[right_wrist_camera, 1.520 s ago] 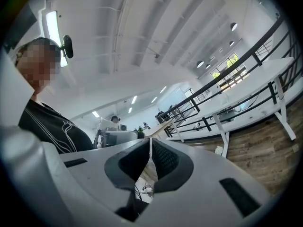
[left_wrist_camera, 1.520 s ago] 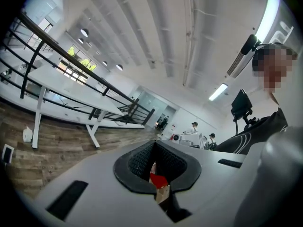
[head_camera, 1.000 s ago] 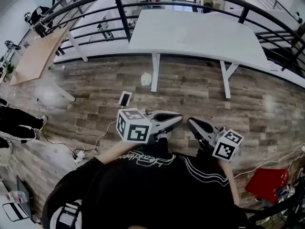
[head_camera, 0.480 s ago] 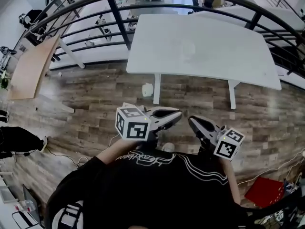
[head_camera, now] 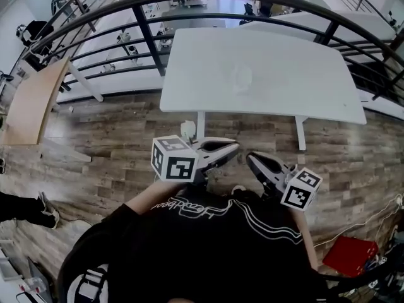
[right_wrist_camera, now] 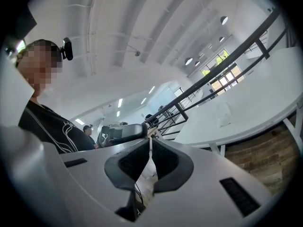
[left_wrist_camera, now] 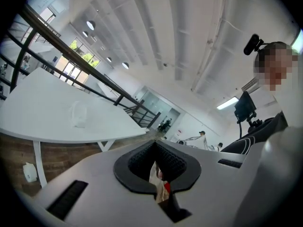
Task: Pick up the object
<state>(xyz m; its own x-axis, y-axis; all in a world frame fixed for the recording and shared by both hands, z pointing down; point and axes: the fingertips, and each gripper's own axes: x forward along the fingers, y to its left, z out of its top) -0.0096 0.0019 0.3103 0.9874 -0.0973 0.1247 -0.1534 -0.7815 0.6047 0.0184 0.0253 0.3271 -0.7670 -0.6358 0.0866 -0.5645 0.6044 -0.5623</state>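
the pale object [head_camera: 242, 79] on the table [head_camera: 303, 68] is too faint to identify.

The person wears a black shirt [head_camera: 189, 251] with white curving lines; left gripper [head_camera: 236, 148] and right gripper [head_camera: 250, 158] are grey, black-padded.

Matt white table [head_camera: 284, 74], wood-grain floor [head_camera: 113, 144]
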